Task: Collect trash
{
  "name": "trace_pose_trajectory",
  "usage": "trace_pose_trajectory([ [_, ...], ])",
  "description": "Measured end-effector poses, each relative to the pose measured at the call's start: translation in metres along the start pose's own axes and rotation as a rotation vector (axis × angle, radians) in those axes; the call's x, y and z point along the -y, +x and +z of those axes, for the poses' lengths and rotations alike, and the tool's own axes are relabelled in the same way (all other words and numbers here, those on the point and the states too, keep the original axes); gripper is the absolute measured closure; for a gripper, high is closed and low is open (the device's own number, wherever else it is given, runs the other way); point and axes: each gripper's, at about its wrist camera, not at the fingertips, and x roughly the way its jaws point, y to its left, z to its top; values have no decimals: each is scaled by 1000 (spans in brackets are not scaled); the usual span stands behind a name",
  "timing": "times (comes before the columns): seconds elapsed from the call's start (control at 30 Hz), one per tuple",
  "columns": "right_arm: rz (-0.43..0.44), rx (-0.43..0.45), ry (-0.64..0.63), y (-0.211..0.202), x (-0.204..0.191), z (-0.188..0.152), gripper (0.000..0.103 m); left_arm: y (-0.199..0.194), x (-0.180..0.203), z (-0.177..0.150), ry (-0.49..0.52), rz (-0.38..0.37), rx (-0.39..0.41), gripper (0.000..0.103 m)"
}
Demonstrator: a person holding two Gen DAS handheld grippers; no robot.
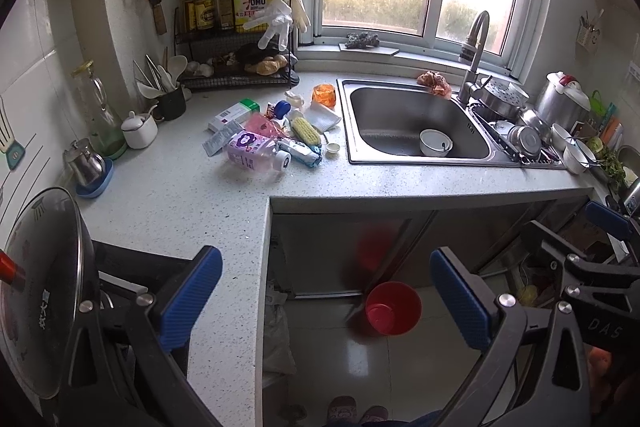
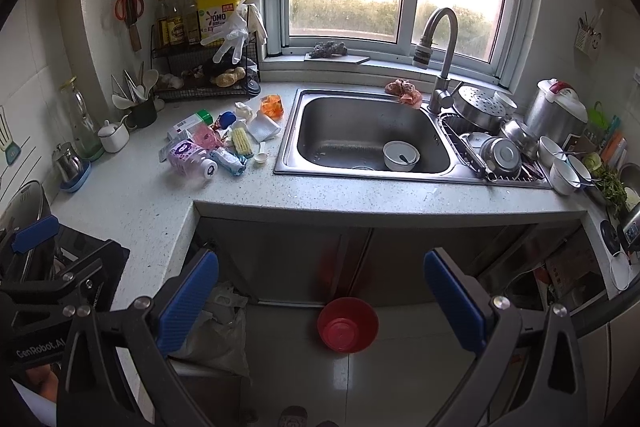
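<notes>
Left wrist view, nearest first: the left tool (image 1: 326, 301) hangs with its blue fingers (image 1: 191, 297) spread wide and nothing between them, over the inner corner of the counter (image 1: 172, 211). The right tool (image 2: 320, 303) is likewise spread wide and empty, touching nothing. Below, at about 6 o'clock from the sink, a red bin (image 2: 347, 323) stands on the floor, with a grey bag (image 2: 218, 341) at the counter's foot to its 9 o'clock (which of the two is meant for the rubbish cannot be told).

Farther off, the trash pile (image 1: 268, 135) lies on the counter at 9 o'clock from the sink (image 1: 416, 123): a pale purple bottle (image 1: 258, 151) on its side, a blue-white wrapper (image 1: 300, 150) touching it, a yellow brush (image 1: 306, 129), a green-ended box (image 1: 234, 113), an orange cup (image 1: 323, 95) at 12 o'clock.

Judging by this, collecting has not begun. A good start would be the left tool reaching for the outlying bottle first, pinching across its body rather than its cap, since it may roll.
</notes>
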Motion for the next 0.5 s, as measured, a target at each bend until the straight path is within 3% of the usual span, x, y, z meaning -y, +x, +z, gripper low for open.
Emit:
trace_pose_trajectory([
  [0.5,-4,-2,-4,-4,0,-4,0,-3,1,-7,0,-10,-7,0],
])
